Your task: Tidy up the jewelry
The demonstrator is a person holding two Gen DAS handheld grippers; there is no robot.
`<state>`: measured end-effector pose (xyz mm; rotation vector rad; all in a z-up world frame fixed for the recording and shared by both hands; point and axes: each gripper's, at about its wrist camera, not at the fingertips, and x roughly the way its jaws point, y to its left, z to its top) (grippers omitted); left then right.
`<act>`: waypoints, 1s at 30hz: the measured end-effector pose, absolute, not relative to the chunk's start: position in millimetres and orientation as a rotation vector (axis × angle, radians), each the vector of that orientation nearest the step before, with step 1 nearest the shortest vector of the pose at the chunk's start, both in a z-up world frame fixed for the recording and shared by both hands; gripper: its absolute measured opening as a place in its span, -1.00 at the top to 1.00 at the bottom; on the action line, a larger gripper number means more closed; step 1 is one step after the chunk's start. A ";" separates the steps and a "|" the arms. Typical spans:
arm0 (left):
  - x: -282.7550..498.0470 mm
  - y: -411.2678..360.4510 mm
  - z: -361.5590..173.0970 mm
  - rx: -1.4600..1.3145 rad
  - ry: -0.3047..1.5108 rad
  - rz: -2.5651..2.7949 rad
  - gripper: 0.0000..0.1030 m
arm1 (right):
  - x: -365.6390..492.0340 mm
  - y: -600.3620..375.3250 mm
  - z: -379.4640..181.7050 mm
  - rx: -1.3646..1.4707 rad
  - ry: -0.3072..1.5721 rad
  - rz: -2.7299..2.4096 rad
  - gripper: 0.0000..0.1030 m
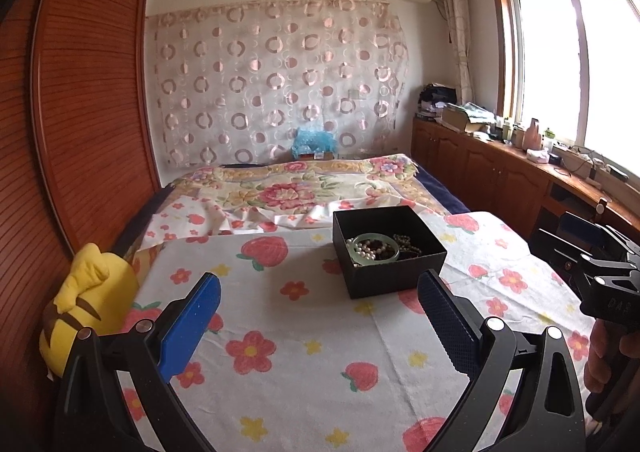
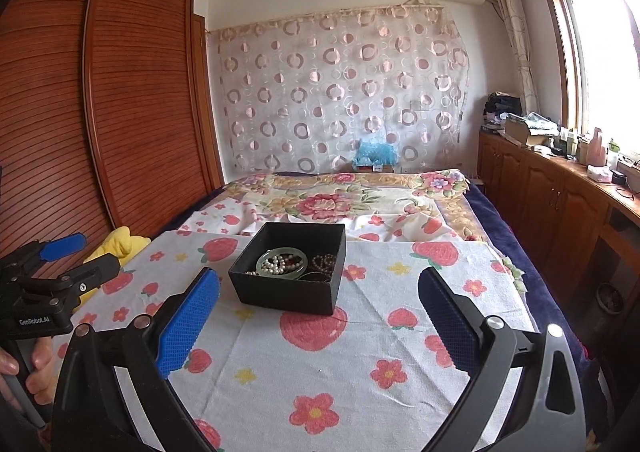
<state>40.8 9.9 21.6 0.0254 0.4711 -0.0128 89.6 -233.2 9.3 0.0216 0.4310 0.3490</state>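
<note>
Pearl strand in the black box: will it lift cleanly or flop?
The pearl strand will probably flop; it lies coiled. It may snag, since it overlaps the green bangle. The open black box likely slides on the cloth.

Box on towel on bed; bangle, beads inside; plush left.

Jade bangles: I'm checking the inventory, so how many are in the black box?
1. A pale green bangle lies in the black box, at its left side, with a pearl strand across it and dark beads beside it. Others may be hidden underneath.
</note>
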 end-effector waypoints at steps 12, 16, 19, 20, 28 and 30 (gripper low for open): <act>40.1 7.3 20.7 0.029 0.477 -0.013 -0.85 | 88.4 -234.5 9.4 0.023 0.432 0.349 -0.95; 39.1 7.5 21.2 0.029 0.471 -0.008 -0.85 | 88.2 -234.6 9.3 0.022 0.433 0.350 -0.95; 37.9 8.2 22.0 0.029 0.468 -0.007 -0.85 | 88.7 -234.4 9.2 0.023 0.432 0.349 -0.95; 37.9 8.2 21.7 0.028 0.468 -0.007 -0.85 | 88.6 -234.5 9.1 0.022 0.432 0.349 -0.95; 37.9 8.1 21.6 0.030 0.467 -0.007 -0.85 | 88.7 -234.3 9.2 0.023 0.432 0.349 -0.95; 37.3 7.8 21.6 0.030 0.468 -0.007 -0.85 | 88.7 -234.3 9.2 0.023 0.432 0.349 -0.95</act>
